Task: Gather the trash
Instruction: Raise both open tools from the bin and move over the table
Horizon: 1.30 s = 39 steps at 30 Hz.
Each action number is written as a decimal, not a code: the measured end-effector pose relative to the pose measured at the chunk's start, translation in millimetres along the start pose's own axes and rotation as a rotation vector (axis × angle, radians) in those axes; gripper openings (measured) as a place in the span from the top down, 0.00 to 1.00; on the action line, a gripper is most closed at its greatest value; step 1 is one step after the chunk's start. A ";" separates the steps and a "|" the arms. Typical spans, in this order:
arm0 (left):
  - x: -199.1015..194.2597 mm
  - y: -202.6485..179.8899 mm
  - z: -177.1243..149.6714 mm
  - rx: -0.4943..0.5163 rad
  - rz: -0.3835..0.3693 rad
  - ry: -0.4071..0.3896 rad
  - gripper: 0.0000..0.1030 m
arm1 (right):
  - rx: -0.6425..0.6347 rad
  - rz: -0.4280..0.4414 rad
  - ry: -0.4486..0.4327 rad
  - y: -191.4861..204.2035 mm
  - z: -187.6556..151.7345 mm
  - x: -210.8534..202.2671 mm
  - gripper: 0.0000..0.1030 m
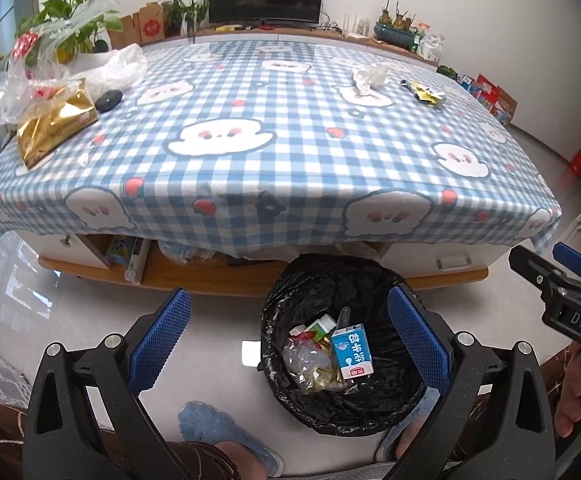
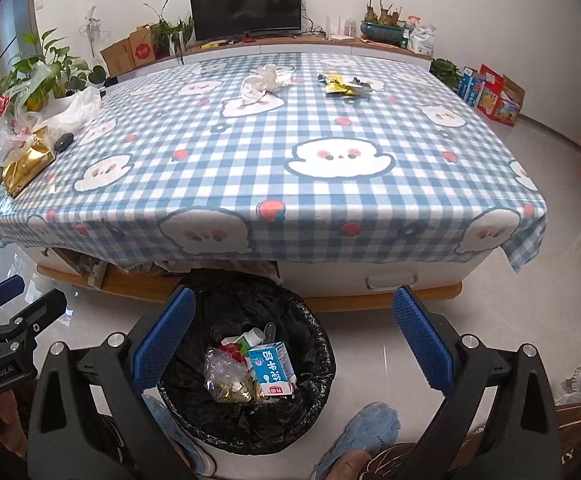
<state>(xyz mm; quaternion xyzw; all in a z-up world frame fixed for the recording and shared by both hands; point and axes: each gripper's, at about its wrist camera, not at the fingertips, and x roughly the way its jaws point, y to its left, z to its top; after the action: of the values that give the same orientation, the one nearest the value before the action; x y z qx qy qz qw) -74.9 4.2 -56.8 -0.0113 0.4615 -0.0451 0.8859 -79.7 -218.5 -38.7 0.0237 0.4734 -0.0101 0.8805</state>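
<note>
**Two scraps left, both nearer the right gripper**

Now both grippers hang low over the floor in front of the desk [image 2: 330, 216], each with its jaws spread wide and nothing between them. The left gripper [image 1: 288, 334] frames the bin [image 1: 278, 304], which stands on the floor just in front of the desk's near edge; the right gripper [image 2: 294, 334] hangs beside it, with the bin under its left finger. A milk carton [image 1: 352, 352] and some crinkled wrappers already lie inside the bin.

What remains sits far from the bin, toward the back of the desk. A crumpled tissue [image 2: 264, 82] lies beyond the desk's middle, and a yellow wrapper [image 2: 342, 84] lies just to the right of it, apart from it, its long axis running roughly across the desk, parallel to the back edge. Seen from the left wrist, both scraps lie on the back right part of the desk, so the right gripper looks the nearer one for either. The reach is forward and up, away from the bin.

On the desk's left edge sit a gold packet [image 1: 52, 126] and loose plastic bags [image 1: 106, 68]; whether those count as trash I cannot tell.
</note>
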 end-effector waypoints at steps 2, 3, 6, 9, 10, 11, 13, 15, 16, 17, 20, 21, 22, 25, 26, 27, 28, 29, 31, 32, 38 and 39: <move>-6.2 -5.2 3.7 0.008 -0.003 -0.012 0.06 | 0.004 0.001 -0.018 -4.1 5.1 -7.5 0.08; -9.2 -7.2 5.1 0.010 -0.004 -0.016 0.06 | 0.006 0.002 -0.028 -6.4 7.7 -11.4 0.08; -17.6 -13.1 10.3 0.008 -0.014 -0.028 0.06 | 0.001 -0.004 -0.050 -12.7 14.8 -19.8 0.08; -26.0 -19.7 16.9 0.016 -0.016 -0.047 0.06 | 0.005 -0.012 -0.058 -19.1 21.9 -25.2 0.08; -28.0 -22.4 19.2 0.019 -0.015 -0.054 0.06 | 0.006 -0.012 -0.061 -21.0 24.3 -26.7 0.08; -29.6 -25.5 21.6 0.025 -0.013 -0.058 0.06 | 0.007 -0.011 -0.066 -23.7 26.8 -27.7 0.08; -31.2 -32.0 27.2 0.035 -0.017 -0.065 0.06 | 0.008 -0.014 -0.074 -27.6 32.5 -29.6 0.08; -31.6 -38.2 35.3 0.038 -0.032 -0.065 0.06 | 0.009 -0.014 -0.081 -31.8 38.2 -31.0 0.08; -31.4 -41.4 38.9 0.039 -0.036 -0.067 0.06 | 0.007 -0.017 -0.086 -34.0 41.7 -31.3 0.08; -30.7 -45.4 43.1 0.040 -0.039 -0.069 0.06 | 0.005 -0.022 -0.090 -35.8 45.1 -31.6 0.08; -27.1 -57.1 55.0 0.051 -0.047 -0.071 0.06 | 0.020 -0.023 -0.098 -45.0 55.9 -31.0 0.08; -25.1 -61.1 59.4 0.053 -0.049 -0.071 0.06 | 0.026 -0.022 -0.100 -47.6 59.0 -29.8 0.08; -22.5 -64.5 63.9 0.055 -0.052 -0.071 0.06 | 0.029 -0.022 -0.100 -50.3 61.9 -28.6 0.08; -13.0 -72.6 77.1 0.058 -0.053 -0.072 0.06 | 0.038 -0.026 -0.099 -58.6 70.8 -22.1 0.08; -9.4 -74.6 81.5 0.060 -0.052 -0.072 0.06 | 0.041 -0.026 -0.096 -60.8 73.2 -19.3 0.08; -5.7 -76.4 85.4 0.062 -0.049 -0.071 0.06 | 0.044 -0.026 -0.095 -63.1 75.6 -16.5 0.08; -1.5 -77.8 89.6 0.063 -0.047 -0.068 0.06 | 0.044 -0.027 -0.093 -65.3 78.3 -13.4 0.08; 2.6 -79.0 93.8 0.064 -0.048 -0.065 0.06 | 0.043 -0.029 -0.091 -67.3 81.3 -9.8 0.08; 10.0 -80.4 101.9 0.065 -0.047 -0.061 0.06 | 0.040 -0.030 -0.089 -70.1 86.9 -3.1 0.08; 13.5 -81.3 106.4 0.069 -0.042 -0.062 0.06 | 0.039 -0.031 -0.088 -71.7 90.2 0.8 0.08; 32.7 -83.1 134.5 0.072 -0.031 -0.067 0.06 | 0.036 -0.039 -0.085 -79.2 112.5 22.3 0.08; 36.1 -83.4 138.4 0.074 -0.030 -0.067 0.06 | 0.034 -0.042 -0.083 -80.3 116.7 26.2 0.08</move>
<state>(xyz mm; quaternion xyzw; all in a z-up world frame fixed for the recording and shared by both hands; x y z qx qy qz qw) 53.1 -85.1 -1.8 0.0129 0.4294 -0.0750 0.8999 28.7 -304.6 1.1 0.0284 0.4367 -0.0374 0.8984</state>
